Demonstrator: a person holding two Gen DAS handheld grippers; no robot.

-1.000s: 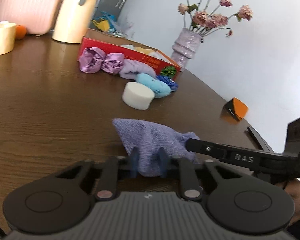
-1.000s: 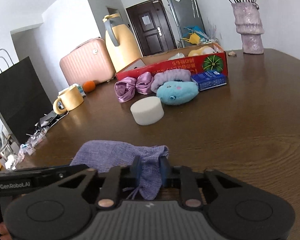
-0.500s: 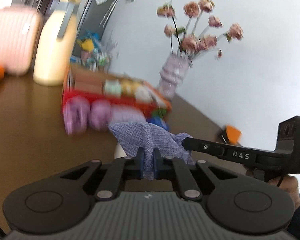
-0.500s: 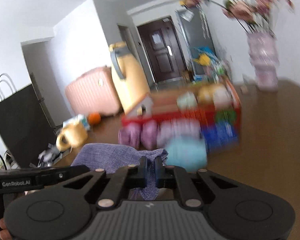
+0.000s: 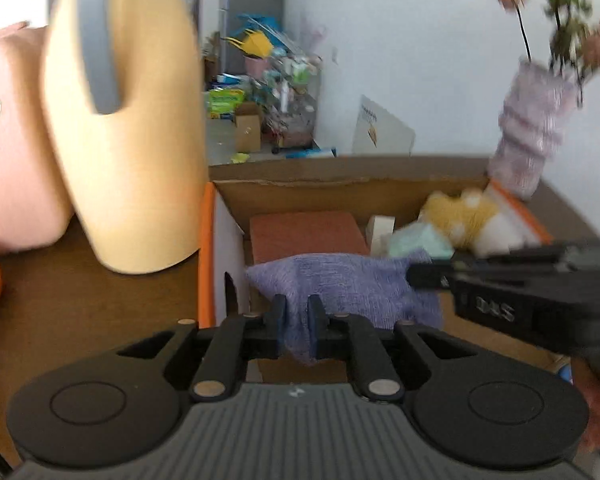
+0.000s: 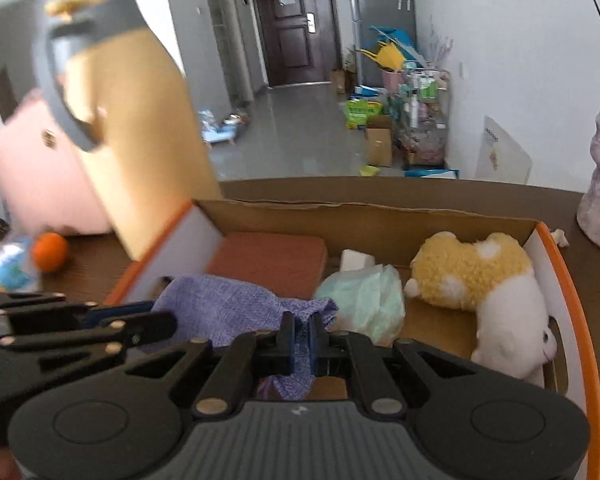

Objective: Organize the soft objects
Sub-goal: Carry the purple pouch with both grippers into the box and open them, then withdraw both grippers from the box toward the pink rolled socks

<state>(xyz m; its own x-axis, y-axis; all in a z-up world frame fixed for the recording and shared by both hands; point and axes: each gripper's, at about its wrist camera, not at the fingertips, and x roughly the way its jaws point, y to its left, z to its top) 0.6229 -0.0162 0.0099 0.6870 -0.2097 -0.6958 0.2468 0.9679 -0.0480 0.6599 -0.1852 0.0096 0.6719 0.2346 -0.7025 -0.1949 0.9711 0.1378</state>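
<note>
Both grippers hold one purple cloth pouch (image 5: 340, 288) over the open cardboard box (image 5: 340, 184). My left gripper (image 5: 297, 312) is shut on its near edge. My right gripper (image 6: 301, 332) is shut on the other end of the pouch (image 6: 228, 304). The right gripper also shows at the right of the left wrist view (image 5: 428, 276); the left one shows at the left of the right wrist view (image 6: 160, 324). Inside the box (image 6: 380, 212) lie a brown pad (image 6: 272, 256), a pale green soft item (image 6: 364, 296) and a yellow and white plush toy (image 6: 484, 280).
A tall yellow jug (image 5: 128, 120) and a pink case (image 5: 16, 140) stand left of the box. An orange ball (image 6: 50, 252) lies on the brown table (image 5: 80, 300). A purple vase with flowers (image 5: 536, 120) stands at the right, behind the box.
Both grippers lifted the purple pouch off the table and carried it forward; it now hangs over the open box. Both stayed shut on it.
</note>
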